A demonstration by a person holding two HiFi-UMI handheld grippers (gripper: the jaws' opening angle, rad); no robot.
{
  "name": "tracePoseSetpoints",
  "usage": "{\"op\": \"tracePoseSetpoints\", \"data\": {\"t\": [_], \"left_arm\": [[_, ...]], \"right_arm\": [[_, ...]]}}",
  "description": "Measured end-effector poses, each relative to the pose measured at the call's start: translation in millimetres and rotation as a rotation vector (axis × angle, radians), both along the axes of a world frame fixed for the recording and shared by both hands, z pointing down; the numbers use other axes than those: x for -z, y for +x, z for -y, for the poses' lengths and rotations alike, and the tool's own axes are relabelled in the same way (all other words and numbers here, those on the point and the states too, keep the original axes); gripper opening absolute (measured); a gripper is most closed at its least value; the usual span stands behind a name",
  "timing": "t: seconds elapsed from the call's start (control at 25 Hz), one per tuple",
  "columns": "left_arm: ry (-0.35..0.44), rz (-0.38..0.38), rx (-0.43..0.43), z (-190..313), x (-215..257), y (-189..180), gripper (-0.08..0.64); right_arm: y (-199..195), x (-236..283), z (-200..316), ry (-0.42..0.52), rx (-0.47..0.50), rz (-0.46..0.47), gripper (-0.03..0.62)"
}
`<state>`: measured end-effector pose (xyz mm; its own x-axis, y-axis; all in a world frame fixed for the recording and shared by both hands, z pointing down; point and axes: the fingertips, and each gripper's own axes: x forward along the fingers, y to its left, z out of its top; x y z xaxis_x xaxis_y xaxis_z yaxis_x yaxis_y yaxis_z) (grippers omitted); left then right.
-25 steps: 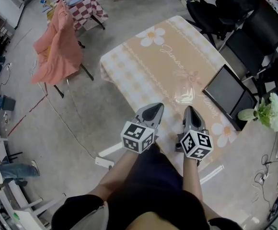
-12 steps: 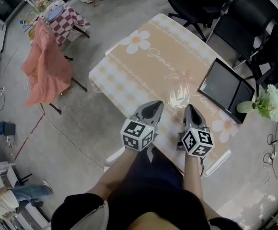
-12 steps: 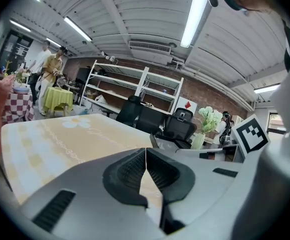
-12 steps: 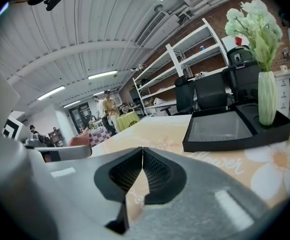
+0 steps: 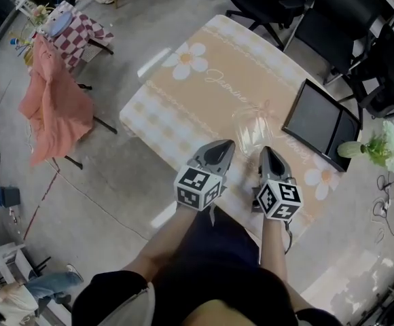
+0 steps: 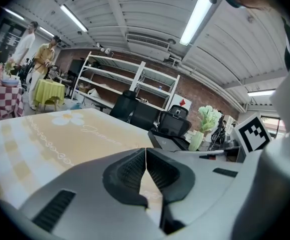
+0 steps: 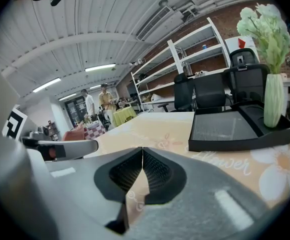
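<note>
Both grippers hover side by side over the near edge of a table [image 5: 183, 107] covered with a beige daisy-print cloth. My left gripper [image 5: 219, 149] is shut, jaws pressed together with nothing between them [image 6: 145, 156]. My right gripper [image 5: 267, 156] is also shut and empty [image 7: 143, 156]. A clear crumpled glass-like thing [image 5: 250, 133] lies on the cloth just beyond and between the two tips, touching neither. A black tray [image 5: 321, 124] sits on the right part of the table, seen ahead of the right gripper as the black tray [image 7: 235, 129].
A green vase of pale flowers [image 5: 379, 149] stands right of the tray and shows as the vase [image 7: 274, 104]. Black office chairs [image 5: 306, 5] crowd the far side. A pink cloth over a chair [image 5: 51, 104] and a checkered table [image 5: 75, 26] stand left. People stand far off [image 6: 40, 64].
The view has advanced toward the table, so the clear thing now lies close ahead of the two tips. Both grippers kept their pose and stayed shut.
</note>
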<state>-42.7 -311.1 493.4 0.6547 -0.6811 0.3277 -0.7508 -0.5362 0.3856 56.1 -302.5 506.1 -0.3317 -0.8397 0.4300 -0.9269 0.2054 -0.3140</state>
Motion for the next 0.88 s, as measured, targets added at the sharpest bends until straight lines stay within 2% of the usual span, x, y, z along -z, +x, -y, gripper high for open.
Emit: {"op": "tracePoseSetpoints", "data": {"t": [0.24, 0.64, 0.76, 0.88], "left_arm": [[-0.023, -0.007, -0.01, 9.3, -8.8, -8.4, 0.012], [-0.063, -0.013, -0.021, 24.1, -22.2, -22.2, 0.012], [-0.072, -0.019, -0.032, 27.5, -25.1, -23.9, 0.012], [-0.083, -0.026, -0.04, 31.6, -27.2, -26.4, 0.012]], "right_arm": [[-10.1, -5.6, 7.8, -0.014, -0.008, 0.0, 0.005], [-50.5, -23.1, 14.4, -0.09, 0.1, -0.092, 0.008], [-62.1, -31.2, 14.3, -0.126, 0.133, -0.115, 0.075], [-69.3, -36.2, 16.3, -0.139, 0.15, -0.15, 0.075]]}}
